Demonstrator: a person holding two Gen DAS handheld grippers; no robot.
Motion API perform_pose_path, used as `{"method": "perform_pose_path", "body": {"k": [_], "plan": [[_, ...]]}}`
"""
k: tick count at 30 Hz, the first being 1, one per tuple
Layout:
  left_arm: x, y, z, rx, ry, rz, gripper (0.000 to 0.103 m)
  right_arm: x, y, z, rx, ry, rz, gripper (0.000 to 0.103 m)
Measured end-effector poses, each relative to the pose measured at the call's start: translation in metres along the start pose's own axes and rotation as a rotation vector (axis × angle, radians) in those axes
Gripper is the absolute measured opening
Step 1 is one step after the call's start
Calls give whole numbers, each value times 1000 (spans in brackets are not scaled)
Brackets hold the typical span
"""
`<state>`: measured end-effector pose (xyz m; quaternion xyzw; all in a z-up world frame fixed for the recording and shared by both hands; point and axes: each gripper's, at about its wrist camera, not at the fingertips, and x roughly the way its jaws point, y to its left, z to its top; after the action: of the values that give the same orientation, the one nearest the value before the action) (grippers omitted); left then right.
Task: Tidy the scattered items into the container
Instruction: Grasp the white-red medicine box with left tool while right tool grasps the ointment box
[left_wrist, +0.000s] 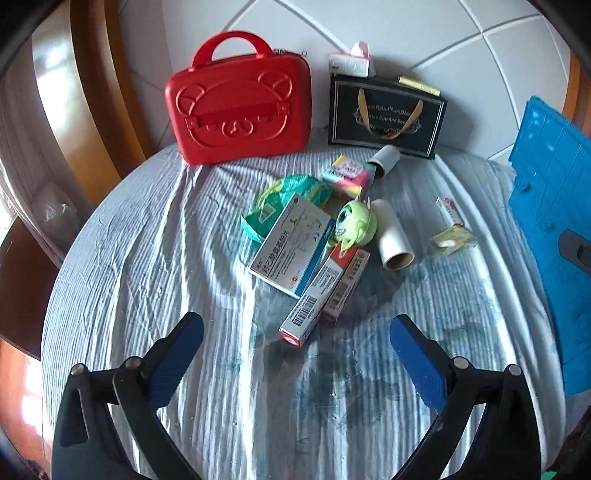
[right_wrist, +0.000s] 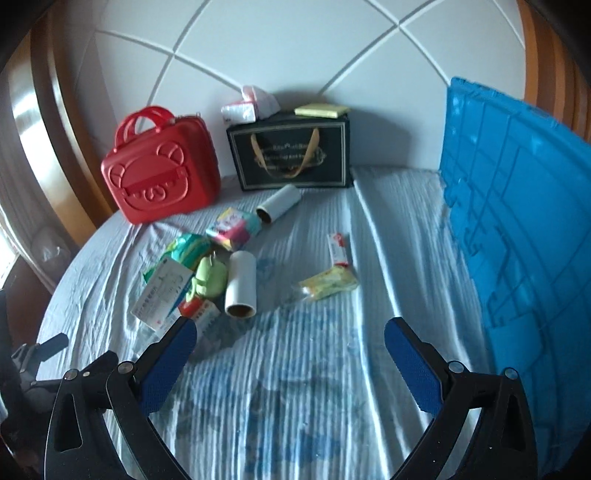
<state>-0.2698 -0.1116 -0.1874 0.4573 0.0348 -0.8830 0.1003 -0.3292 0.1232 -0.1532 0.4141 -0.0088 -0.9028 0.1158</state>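
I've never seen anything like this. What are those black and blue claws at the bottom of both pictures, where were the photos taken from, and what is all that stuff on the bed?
No robot here: a person holds a hand-held two-finger gripper in each hand, and a wide-angle camera on each looks forward along its fingers. One picture comes from the left gripper, the other from the right gripper. The blue-padded claws are their fingers. Both are open and hold nothing.

On the striped blue-white bedsheet lies a scattered pile: a white and blue medicine box, a long red and white carton, a green one-eyed plush toy, two white cardboard rolls, and some small packets.

At the back stand a red hard case with a bear face and a black gift bag with gold handles. A blue plastic crate stands on the right.
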Motion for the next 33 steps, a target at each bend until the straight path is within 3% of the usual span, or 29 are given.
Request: {"method": "perform_pose_path", "body": {"k": [8, 10, 14, 16, 19, 21, 22, 24, 28, 33], "plan": [[81, 10, -8, 11, 73, 14, 99, 79, 14, -25, -28, 153, 23, 103], [95, 15, -8, 1, 87, 24, 82, 85, 9, -28, -28, 169, 18, 103], [118, 19, -12, -33, 128, 0, 69, 95, 3, -34, -43, 204, 10, 103], [125, 11, -14, -29, 147, -12, 44, 100, 1, -37, -47, 223, 9, 103], [125, -10, -21, -10, 151, -24, 36, 103, -3, -41, -55, 235, -1, 101], [120, -21, -25, -13, 164, -88, 27, 102, -3, -42, -70, 238, -1, 88], [117, -27, -28, -20, 174, -132, 25, 102, -4, -42, -75, 240, -5, 84], [105, -41, -34, 15, 165, -139, 24, 101, -4, -41, -75, 245, -6, 75], [92, -46, -31, 25, 129, -104, 24, 99, -2, -41, -83, 251, 26, 75], [115, -46, -11, 41, 116, -64, 24, 107, 14, -40, -96, 246, 54, 74]]}}
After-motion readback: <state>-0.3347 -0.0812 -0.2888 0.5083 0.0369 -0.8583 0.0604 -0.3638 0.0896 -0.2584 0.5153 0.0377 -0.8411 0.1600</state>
